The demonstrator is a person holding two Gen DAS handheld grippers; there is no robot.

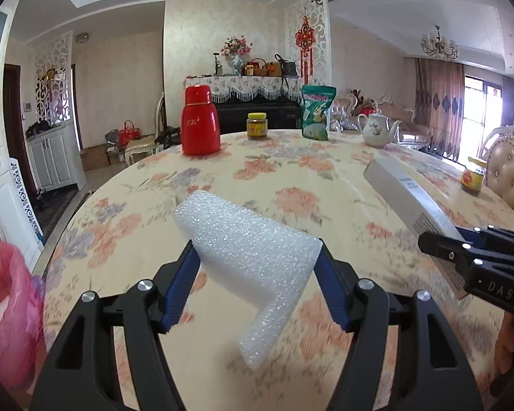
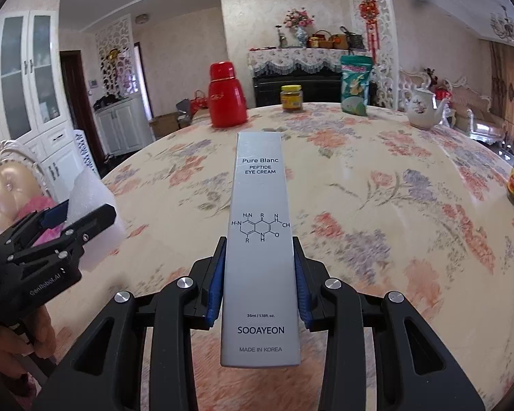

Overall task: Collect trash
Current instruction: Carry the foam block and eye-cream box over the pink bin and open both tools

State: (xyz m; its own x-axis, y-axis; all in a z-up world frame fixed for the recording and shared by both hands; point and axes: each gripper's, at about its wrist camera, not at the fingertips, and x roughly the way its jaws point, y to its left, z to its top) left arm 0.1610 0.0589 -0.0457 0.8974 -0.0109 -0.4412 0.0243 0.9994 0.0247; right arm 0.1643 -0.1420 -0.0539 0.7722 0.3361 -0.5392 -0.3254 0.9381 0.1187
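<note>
Left gripper point(image 1: 257, 263) jaws squeeze white foam piece point(image 1: 253, 260), foam sticking out front, up off flowery table point(image 1: 291, 178). Right gripper point(image 2: 259, 267) jaws pinch tall grey eye cream box point(image 2: 259, 239) between blue pads point(image 2: 214, 284). Pink bag point(image 1: 7, 308) left of left jaws.

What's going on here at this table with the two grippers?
A person is collecting trash with two handheld grippers. The left gripper is shut on a white foam piece, held above the floral tablecloth. The right gripper is shut on a grey eye cream box. A pink bag sits at the left edge.
</note>
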